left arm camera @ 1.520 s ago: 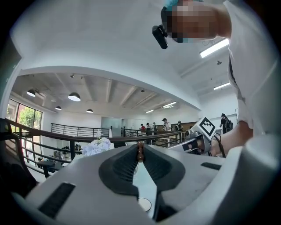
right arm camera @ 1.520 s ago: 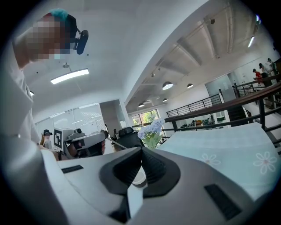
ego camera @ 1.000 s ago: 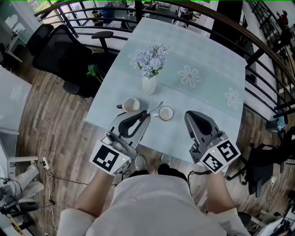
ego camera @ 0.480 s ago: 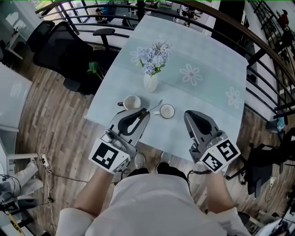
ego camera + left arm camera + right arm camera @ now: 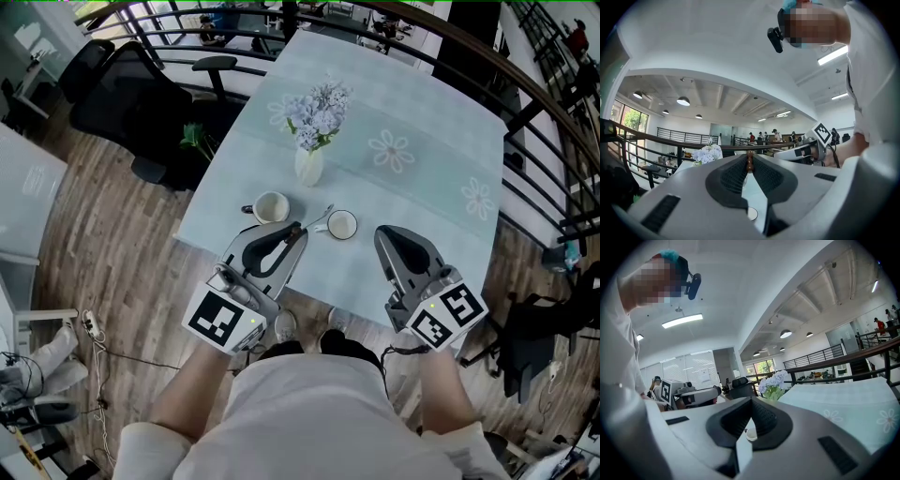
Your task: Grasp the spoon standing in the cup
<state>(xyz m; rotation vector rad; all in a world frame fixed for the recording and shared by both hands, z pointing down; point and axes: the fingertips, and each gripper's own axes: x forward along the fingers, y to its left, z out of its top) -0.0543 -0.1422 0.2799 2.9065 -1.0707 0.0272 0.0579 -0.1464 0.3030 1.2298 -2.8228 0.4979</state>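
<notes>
Head view: near the front edge of the floral-clothed table, a small white cup with the spoon slanting across its left rim; not clear from here whether the bowl end sits inside. Left gripper brought in low at the handle's end, presumably to take the spoon where it stands clear of the rim; right gripper parked just right of the cup, apparently kept out of the way; a second cup and a vase of flowers farther back, untouched.

Left gripper view: pads pinched on the spoon at its brown, bead-turned handle tip; cup visible below through the slim gap; grasp seemingly made, lift not yet.

Right gripper view: tips closed together on nothing; cup glimpsed low beyond the pads.
</notes>
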